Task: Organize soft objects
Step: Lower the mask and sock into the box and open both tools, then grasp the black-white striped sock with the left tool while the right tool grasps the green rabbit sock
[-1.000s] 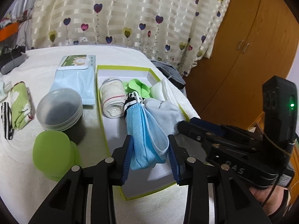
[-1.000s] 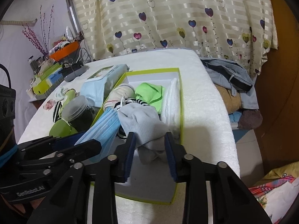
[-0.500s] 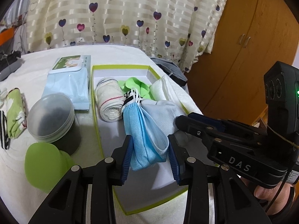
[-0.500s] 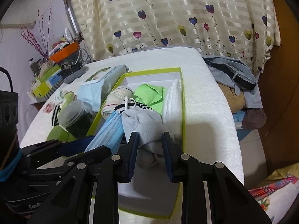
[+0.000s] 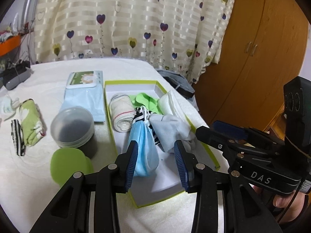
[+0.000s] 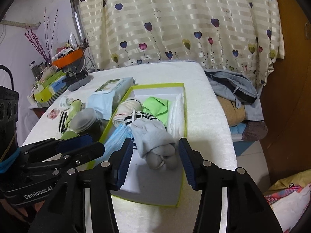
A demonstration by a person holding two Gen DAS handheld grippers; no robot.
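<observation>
A green-rimmed white box (image 5: 155, 202) lies on the white table and holds the soft things. A blue face mask (image 5: 144, 151) rests in it between the fingers of my left gripper (image 5: 156, 163). The jaws are opening: the left pad brushes the mask and the right pad stands clear. A grey sock (image 6: 153, 137) lies beside the mask between the fingers of my right gripper (image 6: 155, 159). Those jaws are also opening, with a gap on both sides. Farther back lie a white rolled sock (image 5: 122, 116), a striped cloth (image 5: 139, 116), a green cloth (image 5: 145, 101) and a white towel (image 5: 169, 101).
Left of the box stand a lidded clear jar (image 5: 72, 130), a green cup (image 5: 68, 163) and a wipes pack (image 5: 83, 95). A green patterned roll (image 5: 31, 124) and a striped sock (image 5: 17, 137) lie far left. Clothes (image 6: 233, 89) are piled beyond the table's right edge.
Both pairs of jaws have widened. The right gripper has let go of the grey sock, and the left has loosened off the blue mask. Both items now rest in the box.
</observation>
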